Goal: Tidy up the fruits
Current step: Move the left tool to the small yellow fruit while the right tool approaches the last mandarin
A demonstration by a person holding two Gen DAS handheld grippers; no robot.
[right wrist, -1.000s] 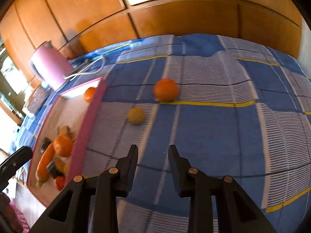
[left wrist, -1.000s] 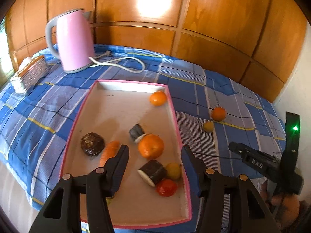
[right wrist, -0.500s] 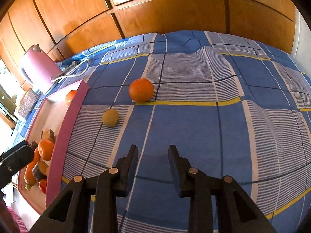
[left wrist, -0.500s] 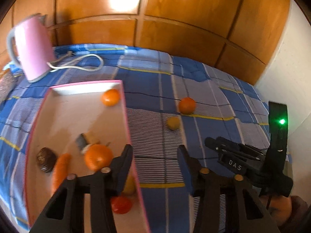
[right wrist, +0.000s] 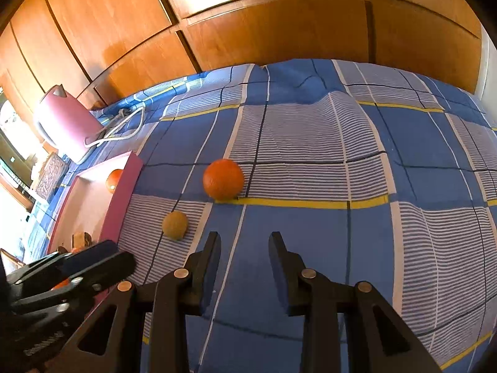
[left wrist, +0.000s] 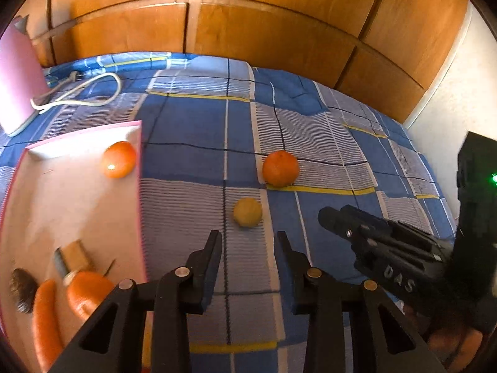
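An orange [left wrist: 280, 168] [right wrist: 223, 179] and a small yellow fruit [left wrist: 248, 212] [right wrist: 175, 224] lie on the blue checked cloth, right of a pink-rimmed tray [left wrist: 140, 186] [right wrist: 122, 199]. The tray holds an orange [left wrist: 118, 158], a carrot [left wrist: 46, 320], another orange [left wrist: 88, 292] and dark pieces. My left gripper [left wrist: 248, 242] is open and empty, just short of the yellow fruit. My right gripper [right wrist: 244, 244] is open and empty, below and right of both loose fruits. Each gripper shows in the other's view, the right one in the left wrist view [left wrist: 388, 248].
A pink kettle [left wrist: 15, 84] [right wrist: 66, 124] with a white cord [left wrist: 77, 93] stands at the back left. A patterned box [right wrist: 49, 171] sits near it. Wooden panels [left wrist: 248, 25] back the bed. A white wall [left wrist: 450, 99] is at the right.
My left gripper has swung right, from over the tray to the cloth in front of the yellow fruit. My right gripper has moved slightly closer to the loose fruits. Both stay open.
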